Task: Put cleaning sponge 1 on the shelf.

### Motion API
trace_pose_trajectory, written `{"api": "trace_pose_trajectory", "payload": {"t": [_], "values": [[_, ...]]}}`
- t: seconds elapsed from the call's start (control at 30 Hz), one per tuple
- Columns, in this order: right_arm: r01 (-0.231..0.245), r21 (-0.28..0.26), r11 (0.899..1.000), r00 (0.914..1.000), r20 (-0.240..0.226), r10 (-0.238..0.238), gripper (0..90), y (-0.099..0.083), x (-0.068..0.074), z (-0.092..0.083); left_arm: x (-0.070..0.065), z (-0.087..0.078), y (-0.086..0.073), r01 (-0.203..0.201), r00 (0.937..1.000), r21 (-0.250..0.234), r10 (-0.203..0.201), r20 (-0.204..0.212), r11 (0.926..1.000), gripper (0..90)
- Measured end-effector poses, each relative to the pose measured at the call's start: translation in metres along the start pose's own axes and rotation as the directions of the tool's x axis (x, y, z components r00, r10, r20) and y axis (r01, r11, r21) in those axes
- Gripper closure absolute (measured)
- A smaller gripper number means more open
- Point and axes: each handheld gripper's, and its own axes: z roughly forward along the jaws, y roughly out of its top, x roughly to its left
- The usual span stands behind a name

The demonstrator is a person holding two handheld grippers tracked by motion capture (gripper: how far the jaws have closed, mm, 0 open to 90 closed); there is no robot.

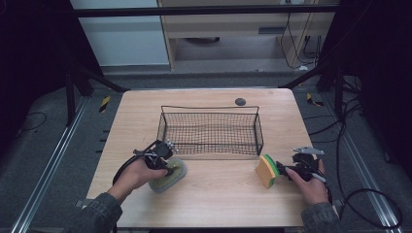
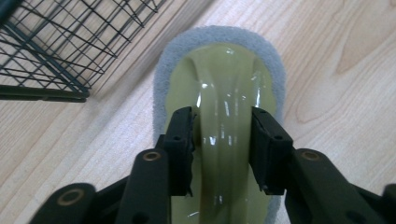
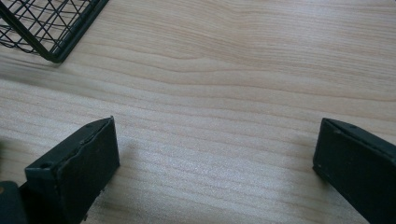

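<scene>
Two cleaning things lie on the wooden worktop (image 1: 214,189), each close to a gripper. At about 7 o'clock from the wire basket (image 1: 210,132), the left gripper (image 1: 170,167) sits over the scrubber (image 1: 167,175), a grey pad with a glossy olive handle. In the left gripper view its jaws stand one on each side of the handle's raised ridge, pads pressing against the ridge, so the left gripper (image 2: 222,149) grips the scrubber (image 2: 219,84) by its handle. The ridge runs straight up between the jaws toward 12 o'clock in that view, and the pad rests flat on the wood. From above, its long axis slants from 7 o'clock to 1 o'clock, the far end pointing at the basket's near left corner.

At about 5 o'clock from the basket, a sponge (image 1: 267,170) stands on edge, yellow with a green face, just beside the right gripper (image 1: 285,170). In the right gripper view the right gripper (image 3: 215,154) holds its jaws wide apart with bare wood between them.
</scene>
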Motion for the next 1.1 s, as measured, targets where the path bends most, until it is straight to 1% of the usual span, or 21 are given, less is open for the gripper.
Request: {"api": "trace_pose_trajectory", "payload": {"t": [0.1, 0.13, 0.17, 0.23, 0.3, 0.33, 0.37, 0.43, 0.5, 0.6, 0.63, 0.67, 0.7, 0.73, 0.83, 0.87, 0.9, 0.97, 1.0, 1.03, 1.1], "values": [[0.0, 0.0, 1.0, 1.0, 0.0, 0.0, 0.6, 0.0, 0.0, 0.0, -0.001, 0.0, -0.001, -0.004, 1.0, -0.006, 0.004, 0.006, 1.0, 67.9], [0.0, 0.0, 1.0, 1.0, 0.0, 0.0, 0.6, 0.0, 0.0, 0.0, -0.001, -0.001, -0.002, -0.007, 0.9999, -0.011, 0.007, 0.015, 0.9999, 67.9], [0.004, 0.0, 1.0, 1.0, -0.001, -0.004, 0.6, 0.0, 0.0, 0.0, -0.001, -0.001, -0.003, -0.012, 0.9996, -0.016, 0.013, 0.024, 0.9998, 70.0], [0.003, -0.001, 1.0, 1.0, -0.003, -0.003, 0.6, 0.0, 0.0, 0.0, -0.001, -0.005, -0.007, -0.034, 0.9994, -0.027, 0.034, 0.006, 0.9991, 70.2], [0.004, -0.001, 1.0, 1.0, -0.003, -0.004, 0.6, 0.0, 0.0, 0.0, -0.002, -0.011, -0.01, -0.048, 0.9988, -0.043, 0.048, 0.005, 0.9979, 70.3], [0.003, -0.001, 1.0, 1.0, -0.003, -0.003, 0.5, 0.0, 0.0, 0.0, -0.002, -0.011, -0.01, -0.048, 0.9988, -0.043, 0.048, 0.005, 0.9979, 70.3], [0.004, -0.001, 1.0, 1.0, -0.004, -0.004, 0.5, 0.0, 0.0, 0.0, -0.003, -0.017, -0.014, -0.06, 0.9982, -0.065, 0.06, -0.002, 0.9961, 70.3], [0.004, -0.001, 1.0, 1.0, -0.004, -0.004, 0.5, 0.0, 0.0, 0.0, -0.005, -0.023, -0.016, -0.079, 0.9967, -0.085, 0.078, -0.023, 0.9932, 70.4], [0.006, 0.0, 1.0, 1.0, -0.004, -0.006, 0.5, 0.0, -0.001, 0.0, -0.006, -0.028, -0.017, -0.111, 0.9933, -0.099, 0.107, -0.045, 0.9889, 70.4], [0.008, 0.0, 1.0, 1.0, -0.004, -0.008, 0.5, 0.0, -0.001, 0.0, -0.008, -0.035, -0.018, -0.14, 0.9884, -0.106, 0.133, -0.074, 0.9845, 70.4], [0.008, 0.0, 1.0, 1.0, -0.005, -0.008, 0.5, 0.0, -0.001, 0.0, -0.008, -0.035, -0.018, -0.14, 0.9884, -0.106, 0.133, -0.074, 0.9845, 70.3], [0.008, 0.0, 1.0, 1.0, -0.005, -0.008, 0.4, 0.0, -0.001, 0.0, -0.009, -0.04, -0.018, -0.16, 0.9845, -0.117, 0.15, -0.091, 0.9801, 70.4], [0.008, 0.0, 1.0, 1.0, -0.005, -0.008, 0.4, 0.0, -0.001, 0.0, -0.009, -0.04, -0.018, -0.16, 0.9845, -0.117, 0.15, -0.091, 0.9801, 70.4], [0.007, 0.0, 1.0, 1.0, -0.004, -0.007, 0.4, 0.0, -0.001, 0.0, -0.011, -0.046, -0.018, -0.189, 0.9782, -0.122, 0.176, -0.11, 0.9744, 70.4], [0.006, -0.001, 1.0, 1.0, -0.004, -0.006, 0.4, 0.0, 0.0, 0.0, -0.014, -0.054, -0.016, -0.232, 0.9672, -0.129, 0.215, -0.136, 0.9641, 70.4], [0.007, 0.0, 1.0, 1.0, -0.004, -0.007, 0.4, 0.0, 0.0, 0.0, -0.015, -0.056, -0.015, -0.241, 0.9643, -0.13, 0.222, -0.144, 0.9617, 70.4], [0.007, 0.0, 1.0, 1.0, -0.004, -0.007, 0.4, 0.0, 0.0, 0.0, -0.015, -0.056, -0.015, -0.241, 0.9643, -0.13, 0.222, -0.144, 0.9617, 70.5], [0.006, 0.0, 1.0, 1.0, -0.004, -0.006, 0.4, 0.0, 0.0, 0.0, -0.016, -0.063, -0.012, -0.258, 0.9587, -0.133, 0.237, -0.158, 0.9569, 70.5], [0.005, 0.0, 1.0, 1.0, -0.004, -0.005, 0.5, 0.0, 0.0, 0.0, -0.017, -0.064, -0.011, -0.261, 0.9576, -0.137, 0.239, -0.161, 0.9554, 70.5], [0.007, 0.0, 1.0, 1.0, -0.004, -0.007, 0.5, 0.0, 0.0, 0.0, -0.017, -0.067, -0.01, -0.271, 0.9548, -0.14, 0.247, -0.165, 0.9524, 70.5], [0.004, 0.0, 1.0, 1.0, -0.004, -0.004, 0.5, 0.0, 0.0, 0.0, -0.018, -0.07, -0.01, -0.28, 0.9518, -0.144, 0.255, -0.17, 0.949, 70.5]]}}
